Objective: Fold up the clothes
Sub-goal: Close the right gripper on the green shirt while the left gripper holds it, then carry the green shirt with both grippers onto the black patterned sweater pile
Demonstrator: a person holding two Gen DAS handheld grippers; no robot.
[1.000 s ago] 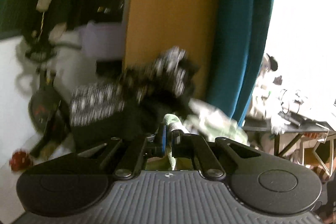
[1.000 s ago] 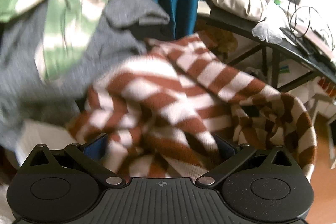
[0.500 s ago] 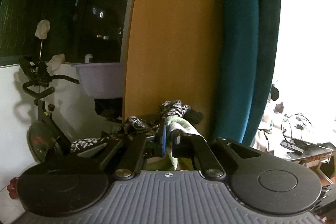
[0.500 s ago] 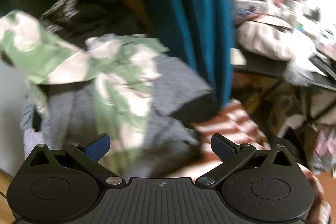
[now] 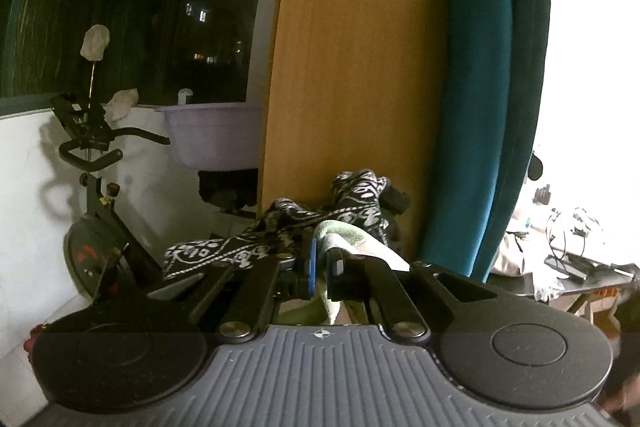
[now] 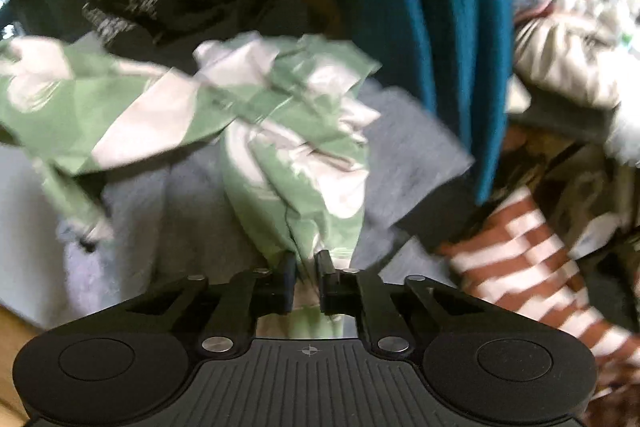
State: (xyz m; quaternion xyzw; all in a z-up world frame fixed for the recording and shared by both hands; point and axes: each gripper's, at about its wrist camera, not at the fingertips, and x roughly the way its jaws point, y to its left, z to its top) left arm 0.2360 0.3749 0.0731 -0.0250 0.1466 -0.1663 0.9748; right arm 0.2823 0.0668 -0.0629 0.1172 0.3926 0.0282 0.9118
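Observation:
A green and white patterned garment [image 6: 280, 131] stretches across the right wrist view, bunched above grey clothing [image 6: 192, 203]. My right gripper [image 6: 306, 267] is shut on a lower fold of that green garment. In the left wrist view my left gripper [image 5: 322, 263] is shut on another pale green edge of the garment [image 5: 344, 233], held up high. Behind it lies a black and white patterned garment [image 5: 316, 219]. A brown and white striped sweater [image 6: 532, 267] lies at the right of the right wrist view.
A wooden panel [image 5: 360, 67] and teal curtain [image 5: 488, 87] stand ahead. An exercise bike [image 5: 92, 203] and a lilac basin [image 5: 212, 135] are at the left by a dark window. A cluttered table [image 5: 580, 267] is at the right.
My right gripper went from open over the striped sweater to shut on the green garment. The left gripper rose with its green edge, leaving the clothes pile lower in view.

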